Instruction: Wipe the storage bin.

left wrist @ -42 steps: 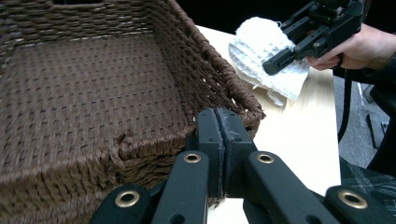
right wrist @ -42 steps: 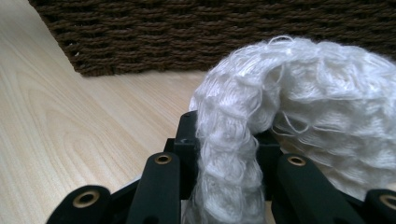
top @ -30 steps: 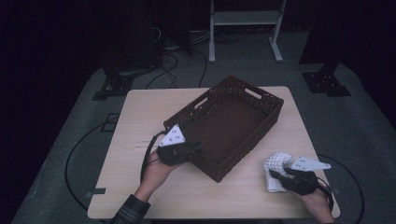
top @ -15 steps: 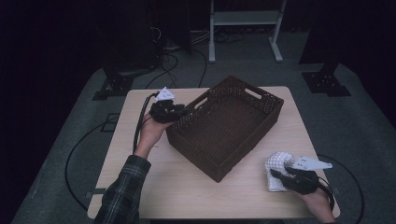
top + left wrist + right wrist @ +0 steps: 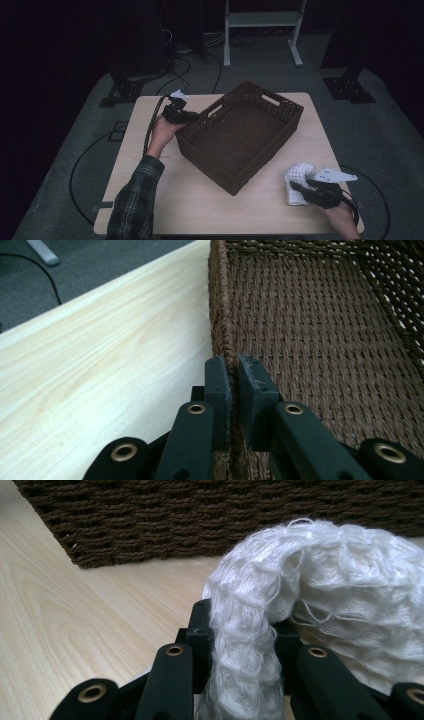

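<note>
While the left gripper (image 5: 192, 118) pinches the rim of the dark brown woven rectangular basket (image 5: 240, 137) at its near-left corner, jaws clamped on the wall with one inside and one outside, that basket sits skewed across the middle of the pale wooden table (image 5: 150, 200). From the left gripper view the bite looks narrow, right on the top edge of the weave (image 5: 226, 340), so any pull should be slow and level; a jerk could tip the basket or let the rim slip out. Best to brace it and do no more.

Over to the right, and the right gripper (image 5: 300, 187) is clenched on the white fluffy knitted cloth (image 5: 297, 182), which lies on the table near the front right corner, just beside the basket's near corner but apart from it. In the right gripper view the cloth (image 5: 320, 605) bulges over the jaws, with a good bunch caught between them, so the hold seems sound.

My read: the cloth goes into the basket. Lift it high enough to clear the wall, carry it over the open floor of the basket, and let go only once it hangs well inside, so no trailing end snags the weave.
</note>
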Demonstrator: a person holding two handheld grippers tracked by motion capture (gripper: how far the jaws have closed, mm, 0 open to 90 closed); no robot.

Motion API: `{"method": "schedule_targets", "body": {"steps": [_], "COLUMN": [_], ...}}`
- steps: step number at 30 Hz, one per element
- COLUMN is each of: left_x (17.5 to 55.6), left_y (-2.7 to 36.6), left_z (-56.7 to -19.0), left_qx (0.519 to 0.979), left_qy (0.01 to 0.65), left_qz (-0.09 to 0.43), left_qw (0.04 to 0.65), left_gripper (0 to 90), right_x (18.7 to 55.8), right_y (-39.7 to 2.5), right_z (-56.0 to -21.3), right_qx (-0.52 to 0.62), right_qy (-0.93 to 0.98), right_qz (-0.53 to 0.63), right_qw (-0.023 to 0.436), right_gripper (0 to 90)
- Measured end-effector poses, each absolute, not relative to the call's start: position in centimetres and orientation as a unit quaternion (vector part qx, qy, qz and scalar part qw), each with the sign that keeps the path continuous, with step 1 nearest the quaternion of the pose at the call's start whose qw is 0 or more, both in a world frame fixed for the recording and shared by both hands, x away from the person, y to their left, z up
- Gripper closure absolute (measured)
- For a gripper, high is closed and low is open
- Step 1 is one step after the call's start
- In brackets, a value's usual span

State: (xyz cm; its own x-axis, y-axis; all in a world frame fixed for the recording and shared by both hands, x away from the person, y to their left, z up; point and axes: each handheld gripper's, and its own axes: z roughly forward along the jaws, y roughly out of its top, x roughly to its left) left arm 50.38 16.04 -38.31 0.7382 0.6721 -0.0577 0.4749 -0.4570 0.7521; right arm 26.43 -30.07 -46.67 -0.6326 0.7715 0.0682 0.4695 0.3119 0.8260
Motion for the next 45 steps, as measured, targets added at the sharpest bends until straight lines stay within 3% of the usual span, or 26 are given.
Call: {"method": "schedule_targets", "body": {"steps": [15,21,29,45], "left_x": [44.9,43.5,40.2,38.0], "left_y": [20.8,22.6,25.7,26.5], "left_z": [-38.4,-37.7,-37.4,-40.0], "left_qx": [0.828,0.807,0.791,0.798], "left_qy": [0.369,0.375,0.379,0.379], "left_qz": [0.143,0.156,0.172,0.151], "left_qw": [0.396,0.429,0.449,0.444], "left_gripper": [82.7,73.6,87.5,89.8], "right_x": [26.5,26.6,26.6,26.6], "right_y": [-29.8,-29.6,-29.6,-29.5], "right_z": [-46.6,-46.6,-46.6,-46.7], "right_qx": [0.389,0.388,0.39,0.39], "right_qy": [0.793,0.794,0.793,0.795], "right_qz": [0.435,0.434,0.434,0.431], "right_qw": [0.176,0.174,0.173,0.173], "right_gripper": [70.1,70.1,70.1,70.1]}}
